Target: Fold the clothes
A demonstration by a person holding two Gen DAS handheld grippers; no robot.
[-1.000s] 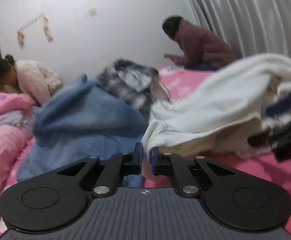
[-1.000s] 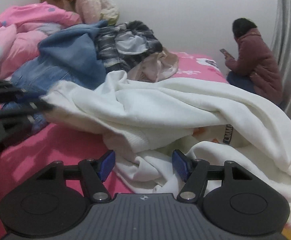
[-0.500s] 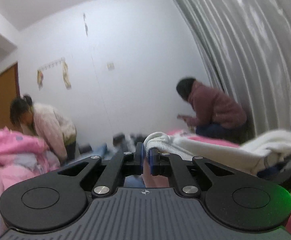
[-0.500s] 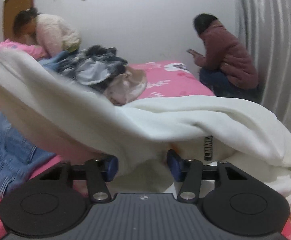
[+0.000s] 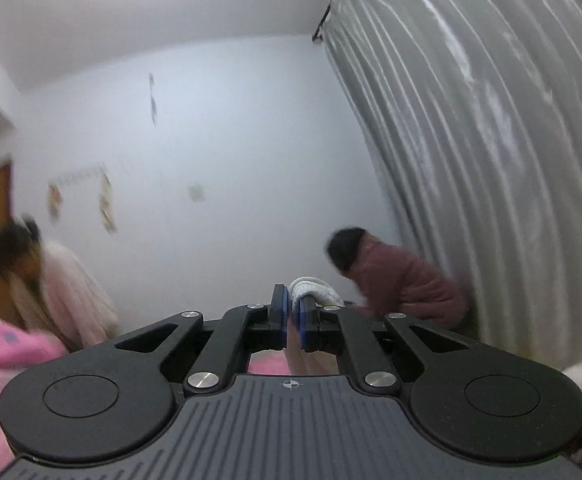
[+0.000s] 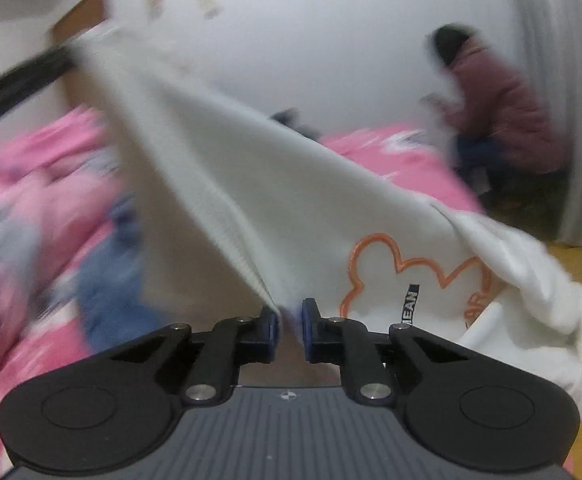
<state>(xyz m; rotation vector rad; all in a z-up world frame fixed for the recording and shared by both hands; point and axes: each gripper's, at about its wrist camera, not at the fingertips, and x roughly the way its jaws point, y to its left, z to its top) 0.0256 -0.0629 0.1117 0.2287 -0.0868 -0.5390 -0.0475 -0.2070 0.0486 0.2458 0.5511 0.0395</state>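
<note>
White sweatshirt (image 6: 291, 184) hangs stretched above the pink bed (image 6: 395, 148). Left gripper (image 5: 291, 312) is clenched on a rolled ribbed edge (image 5: 311, 290). Right gripper (image 6: 289, 320) is closing, its jaws nearly meeting on the ribbed hem. Judgement: held at two points to spread it flat. Denim lies left; a person in maroon (image 6: 503, 120) sits far right.

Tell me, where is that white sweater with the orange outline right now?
The white sweater hangs above the pink bed, stretched between both tools: the left gripper pinches one edge, and the right gripper is closing on the ribbed hem.
</note>
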